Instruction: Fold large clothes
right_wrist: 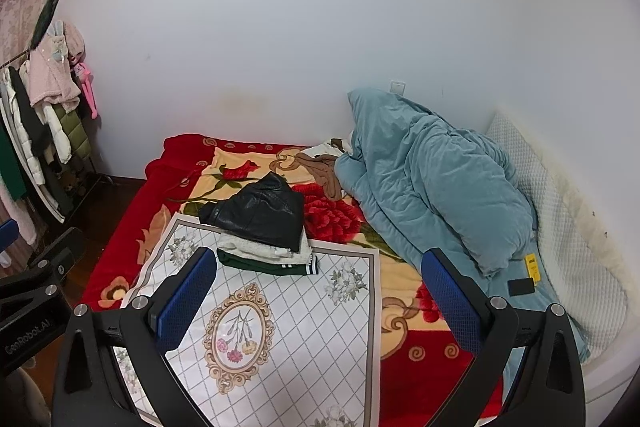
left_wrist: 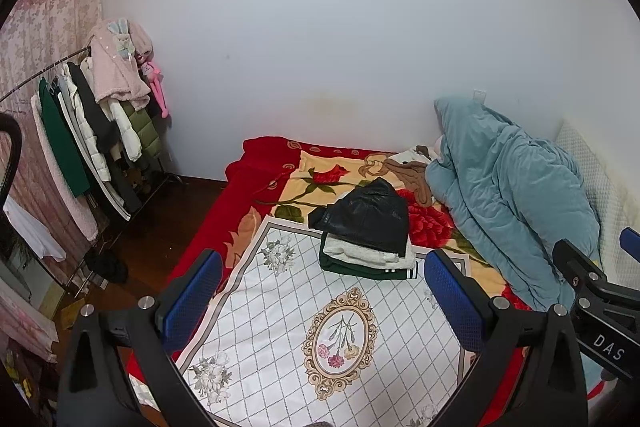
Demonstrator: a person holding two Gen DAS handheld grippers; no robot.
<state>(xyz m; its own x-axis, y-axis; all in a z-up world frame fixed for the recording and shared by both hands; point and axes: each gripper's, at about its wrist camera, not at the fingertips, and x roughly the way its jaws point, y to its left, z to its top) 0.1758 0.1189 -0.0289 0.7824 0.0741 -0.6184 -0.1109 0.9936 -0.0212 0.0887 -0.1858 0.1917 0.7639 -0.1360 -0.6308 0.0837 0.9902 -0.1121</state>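
Observation:
A stack of folded clothes sits at the far edge of a white diamond-patterned cloth [left_wrist: 280, 307] [right_wrist: 312, 327] on the bed: a black leather jacket [left_wrist: 366, 219] [right_wrist: 260, 213] on top, a cream garment [left_wrist: 368, 253] [right_wrist: 264, 249] under it, a dark green one [left_wrist: 360, 269] [right_wrist: 268, 265] at the bottom. A brown garment [left_wrist: 412, 175] [right_wrist: 322, 173] lies crumpled behind, by the quilt. My left gripper [left_wrist: 322, 303] is open and empty above the white cloth. My right gripper [right_wrist: 318, 303] is open and empty, also above it.
A bulky teal quilt [left_wrist: 508, 195] [right_wrist: 436, 179] is heaped on the bed's right side, with a white pillow [right_wrist: 560, 227] beyond. A red floral blanket [left_wrist: 256, 187] [right_wrist: 420, 343] covers the bed. A clothes rack [left_wrist: 92, 131] stands left by the wall. Small black and yellow items [right_wrist: 526, 277] lie on the quilt.

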